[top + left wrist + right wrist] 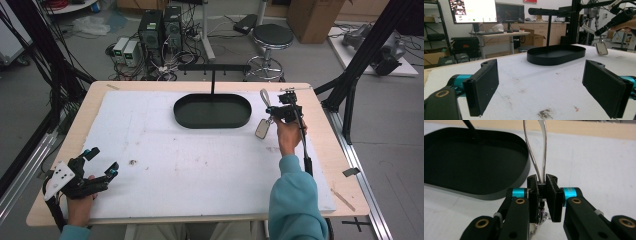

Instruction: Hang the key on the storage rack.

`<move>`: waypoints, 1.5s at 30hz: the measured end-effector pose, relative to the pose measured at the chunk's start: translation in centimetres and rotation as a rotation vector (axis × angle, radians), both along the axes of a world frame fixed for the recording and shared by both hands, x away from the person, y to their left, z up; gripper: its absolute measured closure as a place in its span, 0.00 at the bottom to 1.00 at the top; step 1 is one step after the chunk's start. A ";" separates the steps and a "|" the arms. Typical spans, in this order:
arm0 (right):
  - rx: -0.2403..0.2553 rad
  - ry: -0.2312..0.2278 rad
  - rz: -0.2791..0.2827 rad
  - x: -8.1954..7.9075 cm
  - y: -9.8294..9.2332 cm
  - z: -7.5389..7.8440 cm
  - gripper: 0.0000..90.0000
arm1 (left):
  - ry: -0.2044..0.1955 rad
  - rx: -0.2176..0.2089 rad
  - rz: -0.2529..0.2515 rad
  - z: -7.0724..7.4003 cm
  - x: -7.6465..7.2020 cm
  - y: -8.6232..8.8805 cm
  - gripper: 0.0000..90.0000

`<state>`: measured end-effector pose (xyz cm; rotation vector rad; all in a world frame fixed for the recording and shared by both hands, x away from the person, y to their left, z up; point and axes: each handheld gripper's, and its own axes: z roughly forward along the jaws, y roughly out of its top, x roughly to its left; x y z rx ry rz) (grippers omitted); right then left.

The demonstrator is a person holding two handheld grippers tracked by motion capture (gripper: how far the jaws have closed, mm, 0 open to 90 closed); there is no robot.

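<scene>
Keychain strap [541,152] pinched in right gripper [542,195]; left gripper [544,87] gapes wide, empty.

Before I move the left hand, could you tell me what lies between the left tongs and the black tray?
Bare white mat with small dark stains lies between the left tongs and the black tray, as the high view shows.

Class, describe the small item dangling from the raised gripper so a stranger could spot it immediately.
Start at the black oval tray with its T-shaped stand at the table's far side. Just right of it, the right gripper is held above the white mat, pinching a strap loop. The keychain tag hangs below: small, rounded, pale-faced, the one thing off the table.
</scene>
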<state>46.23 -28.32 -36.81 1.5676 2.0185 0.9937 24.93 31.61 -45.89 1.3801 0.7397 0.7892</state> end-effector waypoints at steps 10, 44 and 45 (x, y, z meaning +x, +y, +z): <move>0.054 -0.113 0.063 -1.2 0.7 1.5 0.91 | 0.000 0.001 -0.001 0.0 0.0 0.0 0.16; 0.096 -0.275 0.135 0.0 5.3 4.5 0.91 | 0.007 -0.002 0.002 0.0 0.0 0.0 0.16; 0.078 -0.282 0.127 0.0 5.4 4.4 0.91 | 0.007 -0.002 0.002 0.0 0.1 0.0 0.16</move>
